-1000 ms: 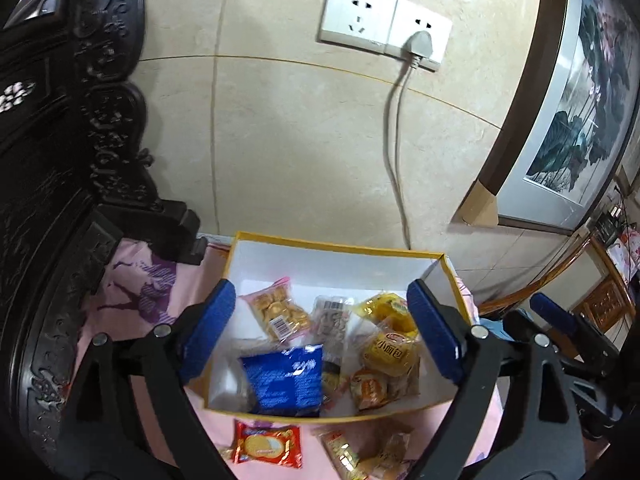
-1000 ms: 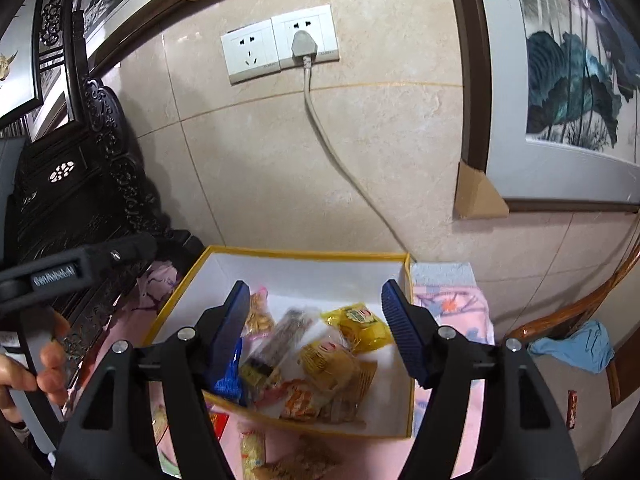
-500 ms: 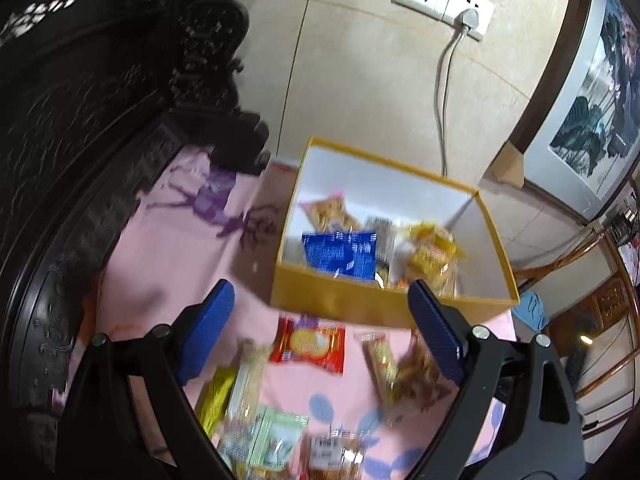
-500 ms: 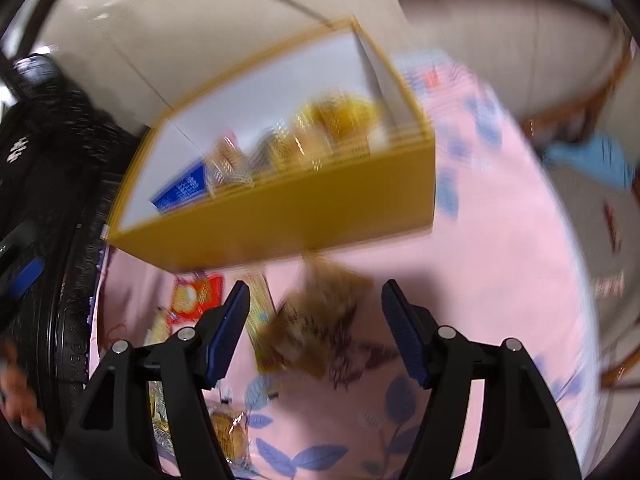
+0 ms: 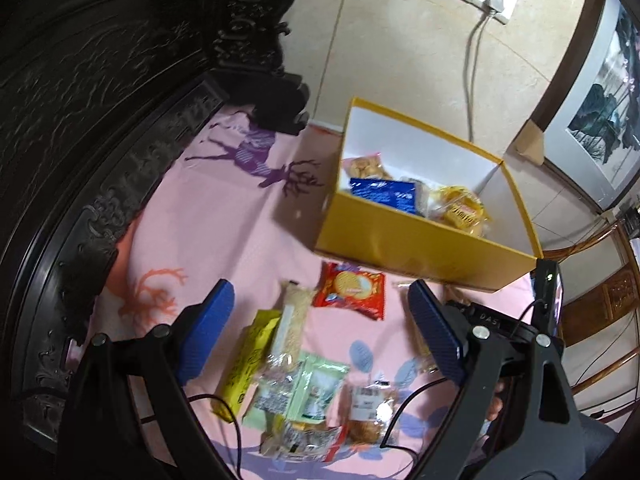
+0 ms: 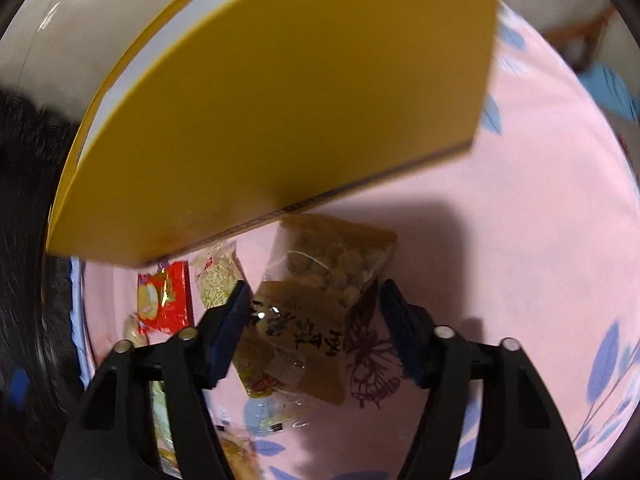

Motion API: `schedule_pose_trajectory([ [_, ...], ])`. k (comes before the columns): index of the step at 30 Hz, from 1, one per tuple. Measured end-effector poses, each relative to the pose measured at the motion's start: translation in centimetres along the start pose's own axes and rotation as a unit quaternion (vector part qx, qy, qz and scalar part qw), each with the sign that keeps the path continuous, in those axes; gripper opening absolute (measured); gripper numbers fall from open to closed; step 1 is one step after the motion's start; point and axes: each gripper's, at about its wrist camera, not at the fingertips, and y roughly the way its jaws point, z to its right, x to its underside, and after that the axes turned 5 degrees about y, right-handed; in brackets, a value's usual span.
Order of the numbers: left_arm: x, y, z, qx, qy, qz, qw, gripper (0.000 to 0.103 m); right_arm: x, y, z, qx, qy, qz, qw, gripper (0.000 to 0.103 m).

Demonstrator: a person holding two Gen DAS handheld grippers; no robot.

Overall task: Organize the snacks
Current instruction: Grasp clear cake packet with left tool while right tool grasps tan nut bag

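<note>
I read little here. On the black gripper body beside my left fingers in the left wrist view, pale letters spell "DAS", the rest hidden. In the right wrist view, the brown packet between my right fingers carries large dark Chinese characters, upside down to me and too distorted to make out. Print on the other packets is too blurred to read.
</note>
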Motion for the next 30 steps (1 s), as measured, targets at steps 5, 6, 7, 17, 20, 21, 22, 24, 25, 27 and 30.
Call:
schedule_pose_trajectory([
  [5,1.0,0.7,-0.6,-0.011,0.0,-0.02,0.9997,0.09,0.9,-0.7,-0.2,0.01,-0.059,0.002,0.998,0.037],
  [6,1.2,0.9,-0.7,-0.01,-0.001,-0.025,0.9996,0.09,1.3,-1.1,0.2,0.013,-0.067,0.003,0.998,0.036],
  [7,1.3,1.1,-0.7,-0.009,-0.002,-0.028,0.9996,0.09,1.8,-1.4,0.6,0.013,-0.07,0.005,0.997,0.035],
  [17,4.3,3.6,2.3,0.006,0.042,-0.072,0.9965,0.09,7.3,-7.6,3.6,0.001,-0.115,0.047,0.992,0.034],
  [20,5.5,4.6,3.9,0.012,0.064,-0.094,0.9935,0.09,8.5,-10.0,4.4,0.01,-0.133,0.069,0.989,0.034],
  [21,5.9,4.9,4.3,0.014,0.069,-0.099,0.9926,0.09,8.9,-10.7,4.5,0.011,-0.138,0.074,0.988,0.034],
  [22,6.3,5.1,4.7,0.014,0.073,-0.104,0.9917,0.09,9.0,-10.8,4.4,0.011,-0.138,0.077,0.987,0.034],
  [24,7.1,5.6,5.5,0.017,0.084,-0.117,0.9895,0.09,9.3,-11.6,4.8,0.01,-0.133,0.081,0.988,0.034],
  [25,7.4,5.7,6.0,0.016,0.088,-0.121,0.9886,0.09,9.3,-11.7,5.0,0.009,-0.128,0.082,0.988,0.034],
  [27,8.1,6.1,6.8,0.016,0.099,-0.13,0.9864,0.09,9.3,-12.1,5.5,0.008,-0.118,0.084,0.989,0.034],
  [30,9.0,6.7,7.7,0.013,0.111,-0.142,0.9835,0.09,9.4,-12.4,5.9,0.005,-0.111,0.084,0.99,0.034],
])
